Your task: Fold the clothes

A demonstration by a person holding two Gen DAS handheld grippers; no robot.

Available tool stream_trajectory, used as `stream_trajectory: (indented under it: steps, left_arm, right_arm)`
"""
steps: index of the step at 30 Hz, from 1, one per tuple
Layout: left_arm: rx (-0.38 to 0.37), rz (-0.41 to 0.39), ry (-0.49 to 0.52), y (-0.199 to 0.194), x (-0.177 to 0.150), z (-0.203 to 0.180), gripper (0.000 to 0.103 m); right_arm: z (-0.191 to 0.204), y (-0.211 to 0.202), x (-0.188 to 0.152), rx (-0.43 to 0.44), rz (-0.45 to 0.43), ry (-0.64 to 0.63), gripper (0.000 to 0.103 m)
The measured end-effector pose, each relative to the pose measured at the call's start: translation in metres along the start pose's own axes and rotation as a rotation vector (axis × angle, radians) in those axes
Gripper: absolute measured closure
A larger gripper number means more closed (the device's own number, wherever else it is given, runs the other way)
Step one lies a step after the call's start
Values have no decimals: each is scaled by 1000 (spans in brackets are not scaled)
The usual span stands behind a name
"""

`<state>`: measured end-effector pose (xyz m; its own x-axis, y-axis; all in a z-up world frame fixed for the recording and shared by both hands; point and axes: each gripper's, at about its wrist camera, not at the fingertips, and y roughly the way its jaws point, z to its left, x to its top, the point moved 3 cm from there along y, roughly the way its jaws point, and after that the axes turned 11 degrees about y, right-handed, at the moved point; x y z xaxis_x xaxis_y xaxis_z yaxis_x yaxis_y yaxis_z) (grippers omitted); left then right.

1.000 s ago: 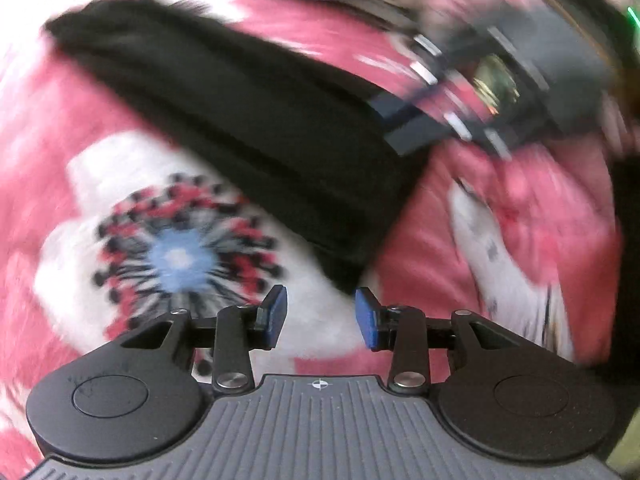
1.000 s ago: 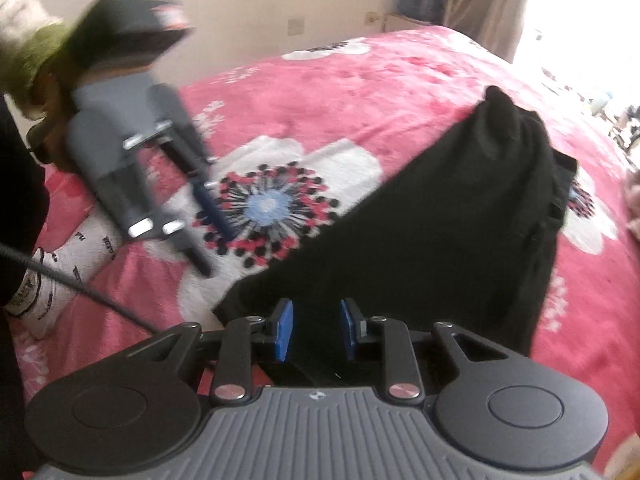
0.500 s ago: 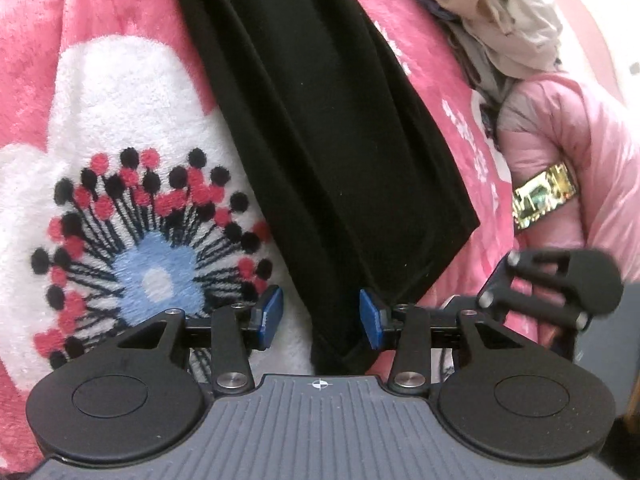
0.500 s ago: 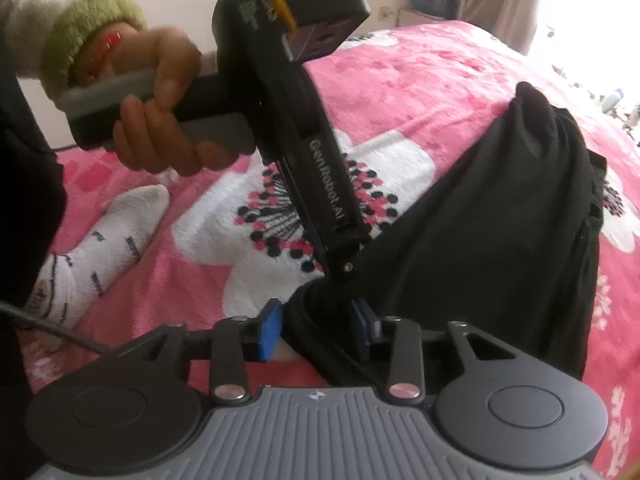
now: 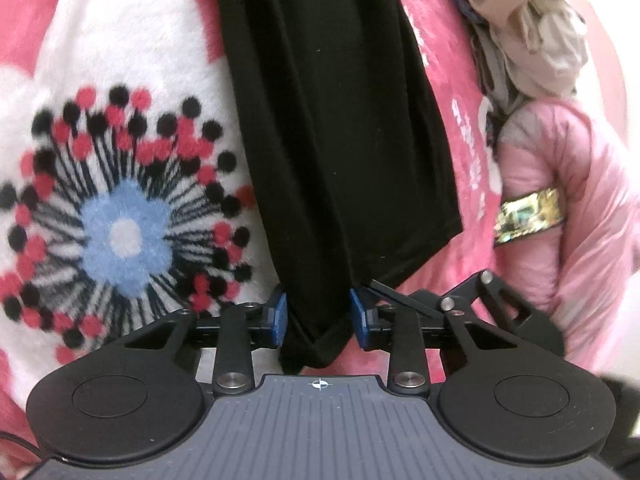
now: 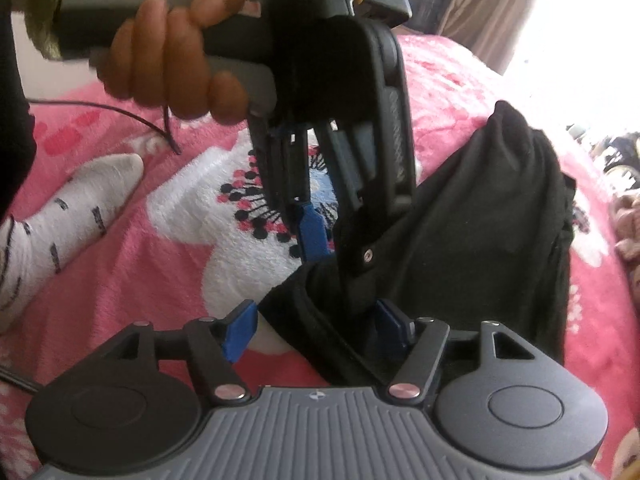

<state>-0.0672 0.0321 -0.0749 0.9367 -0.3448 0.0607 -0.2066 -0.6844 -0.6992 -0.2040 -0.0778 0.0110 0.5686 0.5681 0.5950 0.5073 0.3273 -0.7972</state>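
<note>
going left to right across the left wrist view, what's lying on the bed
white flower print with blue centre → black garment → bare pink blanket → beige clothes pile and, below it, pink puffy jacket

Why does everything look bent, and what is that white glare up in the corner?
Both views come through fisheye lenses, so edges curve. Right wrist view: window light washes out the top right; the black garment shows hardly any folds. Left wrist view: even light; the pink jacket blurs toward the rim.
</note>
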Motion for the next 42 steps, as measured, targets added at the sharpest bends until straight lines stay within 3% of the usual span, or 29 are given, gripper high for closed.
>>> stream_trajectory:
  steps: [6,14,18,19,20,22,26,30,36,41,42]
  left_arm:
    - [-117,-30,-142,-2,-4,9,72]
    - [-195,-66,-202,-2,-2,1,72]
    - [-207,-72,-222,1,-1,0,72]
    - [-208,-74,-225,0,-1,0,72]
    - [-210,-82,-219,-2,0,-1,72]
    - [-214,-102,-201,-5,2,-3,69]
    - [-201,-169,-110,-20,9,-9,64]
    - [-101,-224,-11,-29,16,-12,64]
    - [21,-206,118,-19,12,-17,64]
    - [111,-205,269,-12,5,-31,64]
    - [122,-204,301,-11,3,-35,64]
  right_arm:
    - [11,6,-13,-129,-41,-142,35]
    - [22,16,-19,-244,-75,-252,38]
    - [12,13,-16,-267,-95,-187,66]
    - [8,11,-15,-267,-99,-159,78]
    - [0,9,-13,-257,-95,-111,86]
    - [-20,5,-9,-219,-74,21,90]
    - [-78,0,-5,-55,-32,395,91]
    - [-121,3,-11,113,-14,691,90]
    - [-156,10,-34,227,-11,986,85]
    - [-173,14,-51,328,-30,1192,63]
    - [-175,13,-53,339,-39,1220,63]
